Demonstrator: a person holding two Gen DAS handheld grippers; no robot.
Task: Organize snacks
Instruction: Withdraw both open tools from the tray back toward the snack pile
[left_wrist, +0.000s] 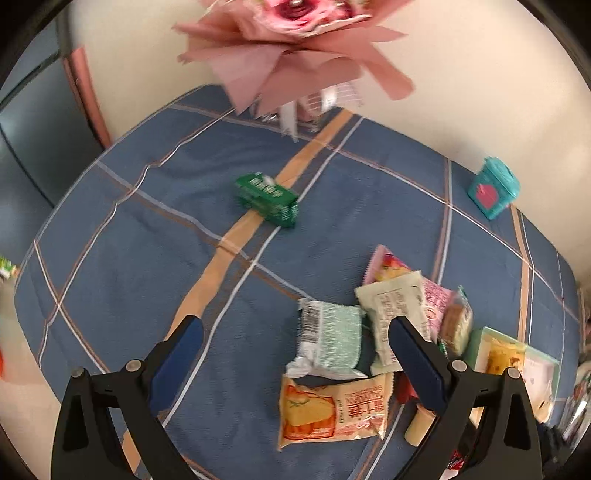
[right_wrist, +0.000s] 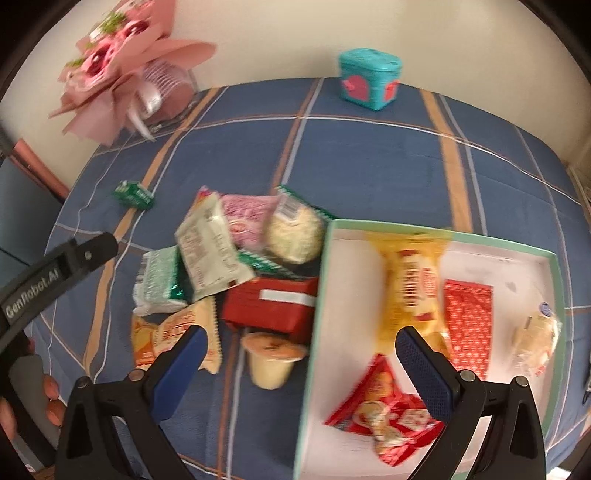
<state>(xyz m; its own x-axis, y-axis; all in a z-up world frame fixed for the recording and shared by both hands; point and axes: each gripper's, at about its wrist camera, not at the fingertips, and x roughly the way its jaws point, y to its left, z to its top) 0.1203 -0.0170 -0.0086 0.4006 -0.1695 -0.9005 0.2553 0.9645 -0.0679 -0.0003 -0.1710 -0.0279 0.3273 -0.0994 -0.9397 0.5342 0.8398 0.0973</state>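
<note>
Snacks (right_wrist: 236, 258) piled on blue plaid tablecloth (right_wrist: 369, 166), cream wall (right_wrist: 277, 37) behind

Matt woven plaid cloth (right_wrist: 369, 166) over the desk, glossy crinkled plastic snack wrappers (right_wrist: 210, 254), smooth teal-edged cardboard box (right_wrist: 317, 295), soft pink paper bouquet wrap (left_wrist: 295, 62)

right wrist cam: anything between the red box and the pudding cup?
Nothing. In the right wrist view the red box sits directly behind the pudding cup, about touching, with no snack between them.

Both wrist views look steeply down at the blue checked counter (left_wrist: 332, 184) from close above. They share the snack pile (right_wrist: 236, 258), the box (right_wrist: 317, 295) and the far wall.
</note>
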